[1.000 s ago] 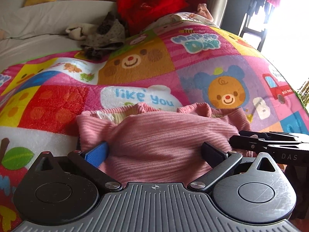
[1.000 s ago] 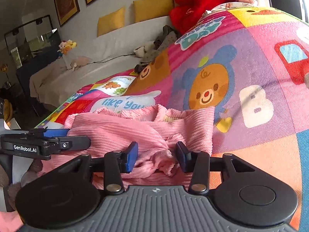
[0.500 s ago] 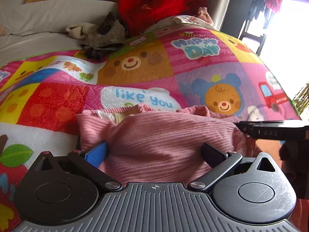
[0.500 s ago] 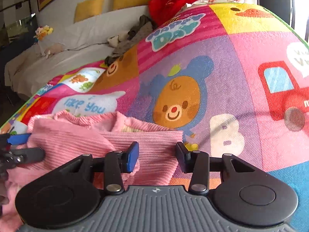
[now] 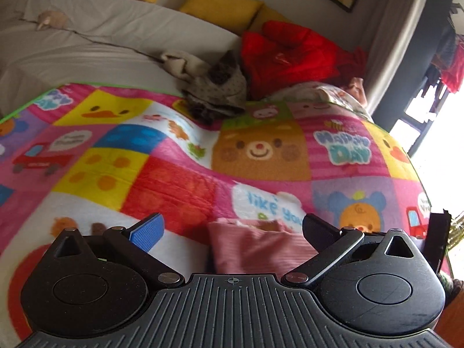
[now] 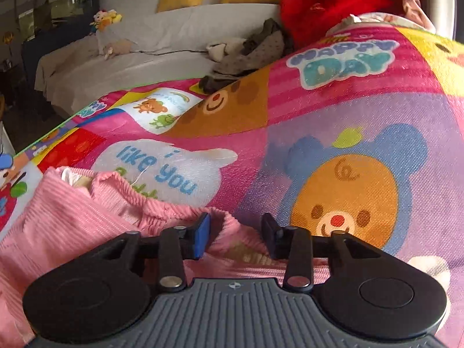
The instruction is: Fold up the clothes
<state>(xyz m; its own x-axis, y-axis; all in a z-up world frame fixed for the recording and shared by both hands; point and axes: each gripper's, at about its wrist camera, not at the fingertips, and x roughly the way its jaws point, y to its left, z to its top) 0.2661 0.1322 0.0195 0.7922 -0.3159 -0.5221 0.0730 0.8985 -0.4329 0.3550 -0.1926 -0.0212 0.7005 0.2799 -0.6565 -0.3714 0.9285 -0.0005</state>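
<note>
A pink ribbed garment (image 5: 255, 246) lies folded on a colourful cartoon play mat (image 5: 174, 179). My left gripper (image 5: 232, 227) is wide open above the mat. Only the garment's left top corner lies under the gap, nearer the black finger, and neither pad touches it. In the right wrist view the garment (image 6: 72, 217) spreads to the lower left. My right gripper (image 6: 236, 232) sits at its top right corner, where a hump of the ribbed hem stands between the jaws. They are closing but still show a gap. The right gripper's black body (image 5: 438, 240) shows at the left view's right edge.
A heap of grey and beige clothes (image 5: 214, 87) and a red garment (image 5: 287, 55) lie at the mat's far end. Beyond are a grey-sheeted sofa (image 5: 87, 37) with yellow cushions (image 5: 220, 5) and soft toys (image 6: 105, 17). Bright window light falls at the right.
My left gripper drew back and to the left, off the garment it had straddled. My right gripper slid right along the garment to its corner, and its jaws narrowed slightly.
</note>
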